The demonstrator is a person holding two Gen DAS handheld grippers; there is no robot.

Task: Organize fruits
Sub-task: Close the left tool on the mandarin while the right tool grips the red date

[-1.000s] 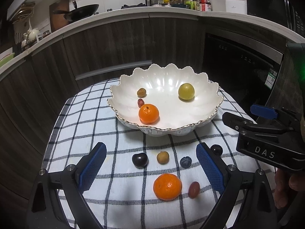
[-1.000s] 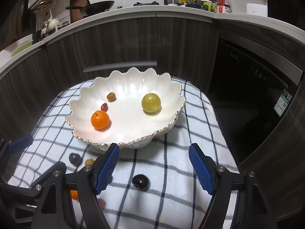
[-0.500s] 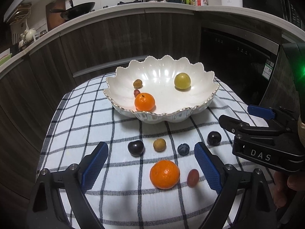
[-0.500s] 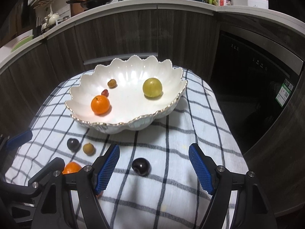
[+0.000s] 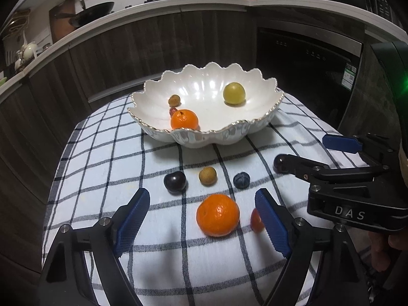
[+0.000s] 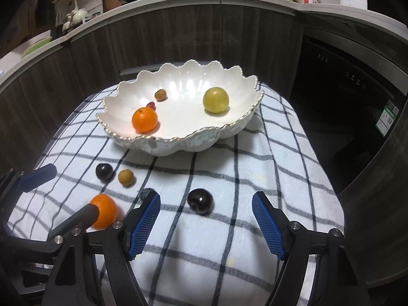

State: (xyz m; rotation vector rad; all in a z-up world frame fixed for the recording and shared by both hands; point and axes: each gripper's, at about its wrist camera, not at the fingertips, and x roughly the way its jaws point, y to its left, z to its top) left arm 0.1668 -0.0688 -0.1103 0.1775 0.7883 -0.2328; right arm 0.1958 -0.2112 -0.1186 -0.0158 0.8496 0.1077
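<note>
Hovering over the checked cloth on the table: left gripper, jaws closing, pads not yet pressing on anything. Lying between its blue pads: a loose mandarin, sitting nearer the right-hand pad. Crowding that same pad: a small red fruit, half hidden behind the pad. Lying just ahead of the gripper, in a row: a dark cherry, a tan longan and a blueberry.

Hanging beside it: right gripper, released, jaws standing apart and clamping nothing. Resting on the cloth between its pads, nearer the left-hand one: a second dark cherry. Reaching across from its left: one black finger of the other gripper, its tip overlapping the mandarin in the right wrist view.

Sitting farther ahead of both grippers: a white scalloped bowl, already holding another mandarin, a yellow-green round fruit, a longan and a small red fruit half hidden behind the mandarin.

Rising behind the bowl: dark wood cabinet fronts, with a black appliance door off to the right.
</note>
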